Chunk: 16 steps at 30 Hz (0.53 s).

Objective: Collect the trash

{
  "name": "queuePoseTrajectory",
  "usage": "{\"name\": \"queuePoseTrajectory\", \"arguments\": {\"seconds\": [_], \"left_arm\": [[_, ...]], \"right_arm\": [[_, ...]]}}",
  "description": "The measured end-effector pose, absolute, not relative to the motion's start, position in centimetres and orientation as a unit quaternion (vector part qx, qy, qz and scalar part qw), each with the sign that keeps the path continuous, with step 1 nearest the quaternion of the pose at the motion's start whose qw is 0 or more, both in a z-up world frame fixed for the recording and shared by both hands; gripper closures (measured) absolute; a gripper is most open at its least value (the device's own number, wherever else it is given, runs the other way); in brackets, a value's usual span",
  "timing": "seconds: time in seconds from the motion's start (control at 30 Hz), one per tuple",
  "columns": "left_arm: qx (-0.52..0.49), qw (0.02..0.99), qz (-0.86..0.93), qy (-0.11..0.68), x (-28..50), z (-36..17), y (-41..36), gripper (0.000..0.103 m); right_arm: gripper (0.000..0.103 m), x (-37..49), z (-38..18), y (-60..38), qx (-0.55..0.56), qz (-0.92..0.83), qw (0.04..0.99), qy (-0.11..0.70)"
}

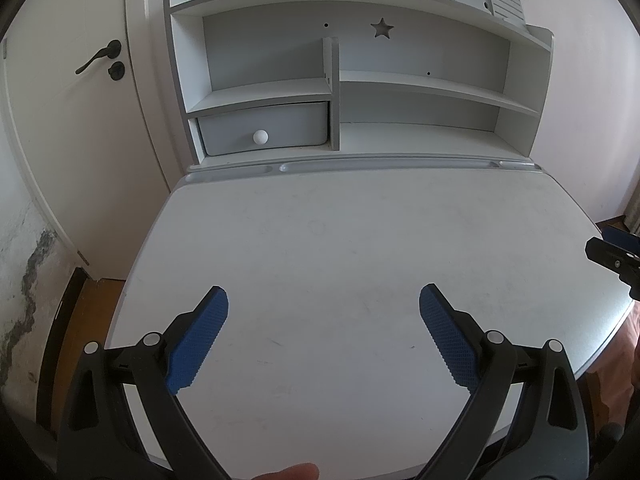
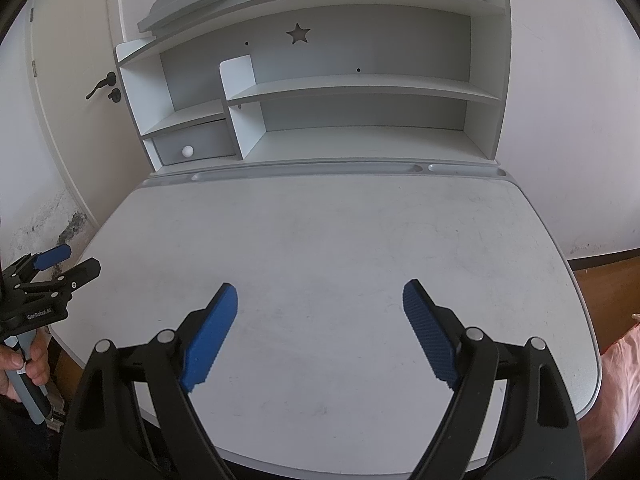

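1. Evidently, both grippers are being held above the near edge of the white worktop (image 1: 360, 240), tilted down toward it, probably so that the whole surface is being surveyed.
2. The left gripper (image 1: 323, 312) is being kept with its blue pads spread wide and nothing between them; in the right wrist view it (image 2: 66, 260) is being seen at the far left, with a hand (image 2: 24, 364) wrapped around its handle.
3. The right gripper (image 2: 320, 300) is likewise being kept wide open and empty, its pads being held apart over bare worktop, well clear of the surface.
4. No trash is being shown anywhere: nothing is lying on the worktop and nothing on the shelves, so where the task's thing is cannot be told from these views, nor is any bin being shown.
5. By judgement, the collecting is either not yet begun or already finished; the open, empty grippers are being read as a waiting posture.
6. The worktop is being seen as a pale, scuffed slab with rounded corners and a grey pen groove (image 2: 308, 171) along its far edge.
7. Behind it, a white and grey shelf unit (image 1: 420, 88) is being seen, with a star cut-out (image 1: 382, 28) and a small drawer (image 1: 264, 128) with a round white knob.
8. A white door with a black lever handle (image 1: 98, 58) is standing to the left, beside a stained, flaking wall (image 1: 28, 264).
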<state>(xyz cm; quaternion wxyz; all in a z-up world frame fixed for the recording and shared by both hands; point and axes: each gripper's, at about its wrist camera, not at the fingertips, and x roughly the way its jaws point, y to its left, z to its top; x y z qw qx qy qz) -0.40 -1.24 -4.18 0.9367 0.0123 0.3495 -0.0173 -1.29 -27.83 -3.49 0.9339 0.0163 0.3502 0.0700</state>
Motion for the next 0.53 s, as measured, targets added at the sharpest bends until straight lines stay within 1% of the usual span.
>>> {"name": "queuePoseTrajectory", "arguments": {"seconds": [0.3, 0.53], "left_arm": [[0.020, 0.939, -0.018, 0.342, -0.35, -4.21, -1.32, 0.009], [0.012, 0.935, -0.018, 0.354, 0.20, -4.39, -1.12, 0.009]], "right_arm": [[0.021, -1.06, -3.76, -28.00, 0.018, 0.067, 0.933, 0.353], [0.021, -1.11, -3.78, -28.02, 0.018, 0.065, 0.933, 0.353]]}}
